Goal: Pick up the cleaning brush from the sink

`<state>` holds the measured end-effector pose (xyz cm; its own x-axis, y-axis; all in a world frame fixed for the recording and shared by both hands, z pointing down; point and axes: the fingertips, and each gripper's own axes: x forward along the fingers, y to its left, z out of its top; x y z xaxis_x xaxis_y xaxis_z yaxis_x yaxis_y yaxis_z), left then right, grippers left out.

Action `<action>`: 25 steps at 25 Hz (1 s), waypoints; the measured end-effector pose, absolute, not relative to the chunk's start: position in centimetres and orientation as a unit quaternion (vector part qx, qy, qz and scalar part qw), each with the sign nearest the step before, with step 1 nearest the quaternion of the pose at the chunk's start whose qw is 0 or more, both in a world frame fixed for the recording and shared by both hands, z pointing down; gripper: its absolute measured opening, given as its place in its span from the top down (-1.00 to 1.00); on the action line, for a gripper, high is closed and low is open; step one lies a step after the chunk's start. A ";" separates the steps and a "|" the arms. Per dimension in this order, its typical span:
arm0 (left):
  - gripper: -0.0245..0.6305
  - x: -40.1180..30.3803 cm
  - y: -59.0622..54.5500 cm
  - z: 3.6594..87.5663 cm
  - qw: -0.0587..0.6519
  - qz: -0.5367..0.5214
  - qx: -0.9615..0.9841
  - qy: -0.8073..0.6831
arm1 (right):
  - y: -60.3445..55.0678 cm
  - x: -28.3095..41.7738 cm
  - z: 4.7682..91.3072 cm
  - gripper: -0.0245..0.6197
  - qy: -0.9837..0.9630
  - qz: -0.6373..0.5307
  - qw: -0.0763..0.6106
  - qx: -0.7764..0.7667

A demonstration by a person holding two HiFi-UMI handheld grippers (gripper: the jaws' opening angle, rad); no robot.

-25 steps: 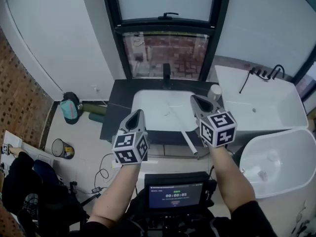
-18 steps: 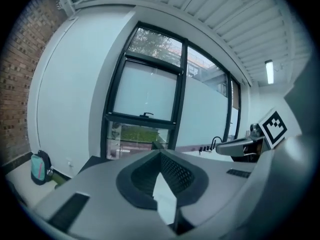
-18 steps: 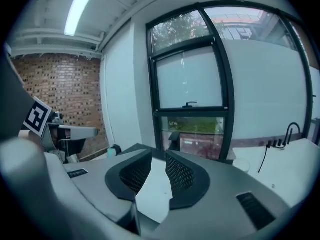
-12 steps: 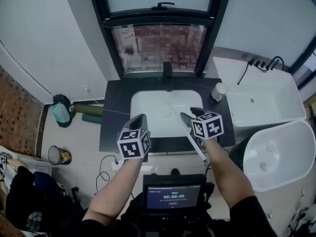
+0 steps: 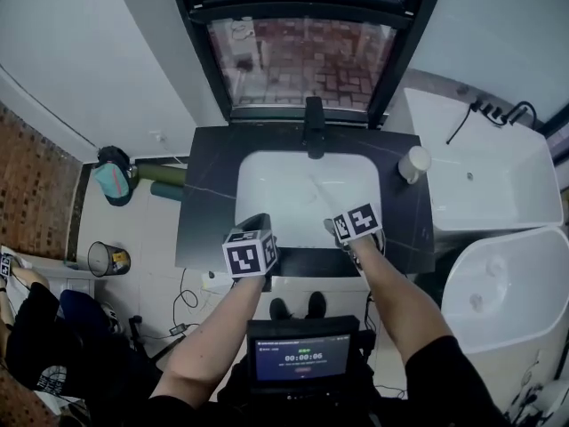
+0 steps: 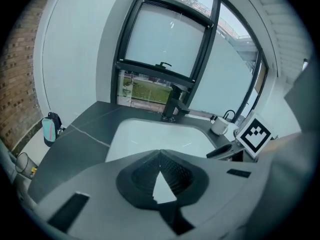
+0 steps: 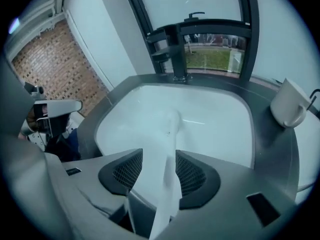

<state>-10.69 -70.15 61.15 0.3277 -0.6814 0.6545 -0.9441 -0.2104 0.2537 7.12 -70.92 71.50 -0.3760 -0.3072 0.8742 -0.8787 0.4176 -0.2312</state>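
Brush (image 7: 169, 151) is a long, pale, slim stick that lies inside the white sink (image 5: 267, 189). Its far end rests near the middle of the basin, and its length runs back toward the sink's front rim. The bristles cannot be made out in any view.

The right gripper (image 5: 336, 228) hangs over the front rim of the sink, a little right of centre, and points steeply down into the basin. Its fingers (image 7: 197, 171) stand wide apart with the brush passing between them. A gap shows on the left side of the handle, so the pads are not clamped on it.

The left gripper (image 5: 258, 223) sits at the same front rim, left of centre and well apart from the brush. Its fingers (image 6: 175, 171) meet at the tips and have nothing between them.

A black tap (image 5: 314, 124) stands at the back rim of the sink, in the middle. The sink is set into a dark counter (image 5: 209, 207). A white cup (image 5: 412, 163) stands on that counter just right of the sink's back corner. A dark-framed window (image 5: 302, 60) rises behind the sink. A small bin (image 5: 108, 259) stands on the floor well to the left of the sink.
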 end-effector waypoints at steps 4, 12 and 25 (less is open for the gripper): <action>0.92 -11.1 -72.1 62.9 0.319 0.187 0.758 -0.538 | -72.7 7.1 76.2 0.30 -0.716 0.389 0.430 0.388; 0.92 -12.0 -72.8 64.3 0.315 0.182 0.759 -0.540 | -72.7 6.9 81.1 0.36 -0.682 0.437 0.461 0.364; 0.92 -14.0 -71.2 60.5 0.298 0.159 0.769 -0.544 | -72.6 6.0 76.6 0.82 -0.706 0.392 0.419 0.415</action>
